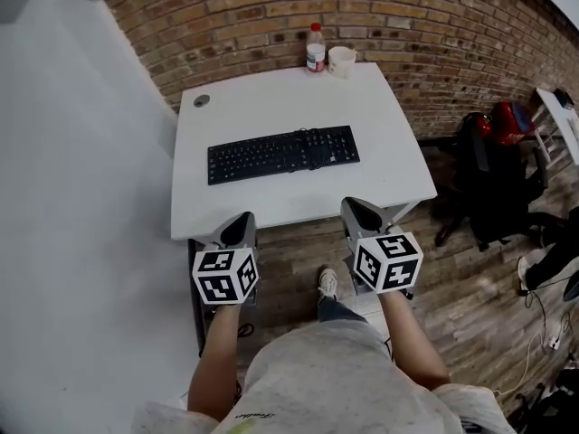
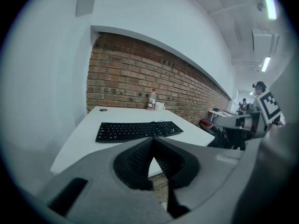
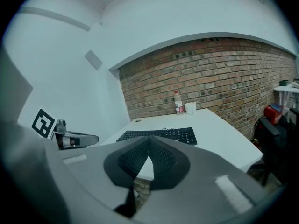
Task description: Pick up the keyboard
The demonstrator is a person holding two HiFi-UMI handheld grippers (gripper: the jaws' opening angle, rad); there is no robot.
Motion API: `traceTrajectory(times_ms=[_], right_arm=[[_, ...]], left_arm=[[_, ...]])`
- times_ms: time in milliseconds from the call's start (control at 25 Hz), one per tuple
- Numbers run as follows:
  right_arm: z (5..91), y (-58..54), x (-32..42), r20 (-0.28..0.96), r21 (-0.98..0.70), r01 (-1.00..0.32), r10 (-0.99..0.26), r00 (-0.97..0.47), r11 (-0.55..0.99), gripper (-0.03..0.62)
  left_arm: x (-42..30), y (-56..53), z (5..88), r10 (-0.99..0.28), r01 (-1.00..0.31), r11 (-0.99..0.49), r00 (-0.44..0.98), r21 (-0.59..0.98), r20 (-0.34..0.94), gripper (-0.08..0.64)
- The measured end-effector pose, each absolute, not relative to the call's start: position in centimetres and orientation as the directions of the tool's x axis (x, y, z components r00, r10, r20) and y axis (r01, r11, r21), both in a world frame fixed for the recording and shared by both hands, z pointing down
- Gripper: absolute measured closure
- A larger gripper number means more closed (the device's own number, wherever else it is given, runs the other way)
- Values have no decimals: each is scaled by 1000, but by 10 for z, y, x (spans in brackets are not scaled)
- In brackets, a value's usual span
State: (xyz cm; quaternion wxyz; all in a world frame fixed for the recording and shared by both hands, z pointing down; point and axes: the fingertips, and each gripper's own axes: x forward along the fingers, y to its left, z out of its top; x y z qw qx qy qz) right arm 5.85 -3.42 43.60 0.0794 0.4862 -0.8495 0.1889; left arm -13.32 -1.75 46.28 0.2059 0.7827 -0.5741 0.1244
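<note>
Jaws on the left gripper (image 1: 242,217) are pressed together tip to tip, closed on themselves, as its own view shows. The right gripper (image 1: 350,204) is the same, its dark ribbed pads meeting in a point. In the head view both sit in the lower centre of the frame. The left one is to the left and the right one to the right, each with its marker cube toward the bottom. Their tips lie over the near edge of the white table (image 1: 271,107), and a bare forearm runs down from each toward the bottom of the frame.

Just above them in the frame, apart from both tips, the black keyboard (image 1: 282,154) lies flat on the table. It runs lengthwise left to right near the middle of the tabletop, with its right end slightly higher in the frame. In each gripper view it shows beyond the closed tips, across the middle of the picture.

At the table's far edge, top centre, a clear bottle (image 1: 315,47) with a red cap stands just beside a white cup (image 1: 341,61), both close to the brick wall (image 1: 407,16). A round grey cap (image 1: 201,100) sits near the table's upper left corner. A white wall (image 1: 72,197) fills the left side. To the right, on the wood floor (image 1: 470,306), stands a black chair (image 1: 493,179).
</note>
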Motion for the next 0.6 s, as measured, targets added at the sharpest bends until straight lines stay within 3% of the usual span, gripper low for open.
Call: traceTrajectory(times_ms=[600], right_arm=[[458, -161, 82, 350, -243, -830, -753, -558, 502, 588]], left_arm=[[-132, -132, 479, -862, -976, -153, 209, 157, 461, 565]])
